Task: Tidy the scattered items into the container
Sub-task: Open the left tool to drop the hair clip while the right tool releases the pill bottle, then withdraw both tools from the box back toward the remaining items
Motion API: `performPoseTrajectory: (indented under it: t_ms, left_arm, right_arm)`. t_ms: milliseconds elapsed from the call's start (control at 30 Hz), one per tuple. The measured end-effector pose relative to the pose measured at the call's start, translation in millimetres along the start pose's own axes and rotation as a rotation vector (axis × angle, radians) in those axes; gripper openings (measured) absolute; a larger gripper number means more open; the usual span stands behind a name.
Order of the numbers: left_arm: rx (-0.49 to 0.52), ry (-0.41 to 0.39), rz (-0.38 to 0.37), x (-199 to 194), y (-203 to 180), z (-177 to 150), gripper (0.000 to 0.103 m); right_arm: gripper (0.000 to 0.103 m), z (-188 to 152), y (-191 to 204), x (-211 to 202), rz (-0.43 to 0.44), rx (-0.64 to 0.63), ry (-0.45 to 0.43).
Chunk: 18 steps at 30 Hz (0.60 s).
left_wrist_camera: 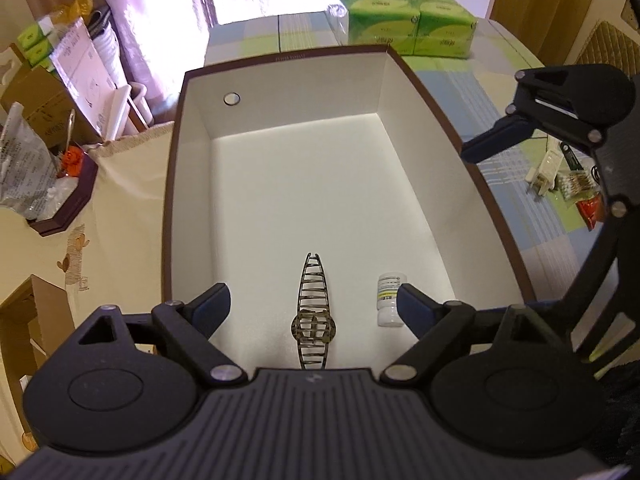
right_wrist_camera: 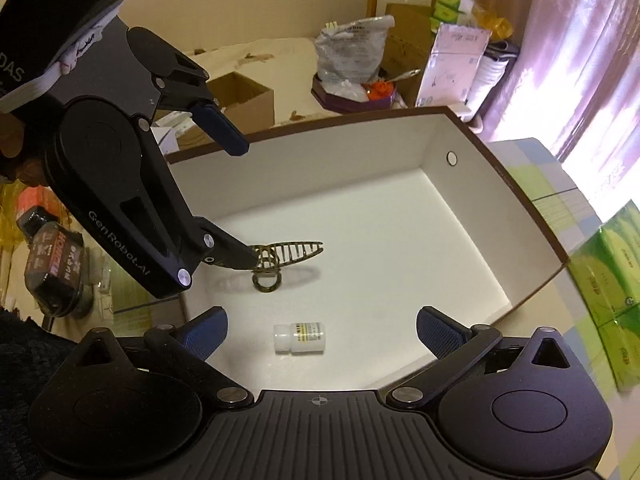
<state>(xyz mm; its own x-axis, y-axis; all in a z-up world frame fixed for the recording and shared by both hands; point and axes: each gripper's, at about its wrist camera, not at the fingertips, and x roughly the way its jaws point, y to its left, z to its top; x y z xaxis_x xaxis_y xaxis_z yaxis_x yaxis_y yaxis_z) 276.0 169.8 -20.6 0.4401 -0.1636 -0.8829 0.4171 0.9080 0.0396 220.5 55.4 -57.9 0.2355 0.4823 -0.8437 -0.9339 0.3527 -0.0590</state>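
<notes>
Left gripper: you held your left gripper (left_wrist_camera: 314,312) over the near end of the box, its jaws spread wide and pinching nothing; the hair clip lay on the floor between the fingers, untouched.
Right gripper: your right gripper (right_wrist_camera: 322,330) was spread just as wide and held nothing; the pill bottle lay between its fingers, free of both pads.
Box: the white-lined, brown-rimmed box (left_wrist_camera: 280,62) stood open on the table.
Hair clip: the openwork hair clip (left_wrist_camera: 313,312) lay on the box floor at six o'clock in the left wrist view, pointing toward twelve.
Pill bottle: the small white pill bottle (left_wrist_camera: 390,300) lay on its side just beside the clip, at about four o'clock from it, apart from it.
Tissue packs: the green tissue packs (left_wrist_camera: 404,16) sat beyond the box at one o'clock.
Still outside: a white plug (left_wrist_camera: 544,170) and small packets (left_wrist_camera: 580,186) lay on the table at three o'clock.
</notes>
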Motion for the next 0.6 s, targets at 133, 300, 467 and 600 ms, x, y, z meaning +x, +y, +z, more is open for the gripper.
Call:
performPoseTrajectory:
  t_ms: [133,300,467,600]
  left_arm:
    - [-0.003,-0.017,0.008,-13.2,-5.9,-6.3,0.09]
    - [-0.006,-0.031,0.016,-25.7,-13.5,-16.3,0.092]
    - [-0.02,-0.039,0.019,-35.2,-20.8,-26.0,0.092]
    - [-0.031,-0.037,0.02,-41.8,-25.9,-35.5,0.093]
  right_arm:
    - [0.103,-8.2,9.4,-10.7,-0.013,0.005,-0.015]
    - [0.103,-20.5,19.1,-23.8,-0.022,0.01,-0.026]
    - [0.103,-33.4,23.4,-32.3,-0.025,0.025,-0.033]
    - [0.103,-42.1,26.4,-38.3,-0.022,0.034,-0.034]
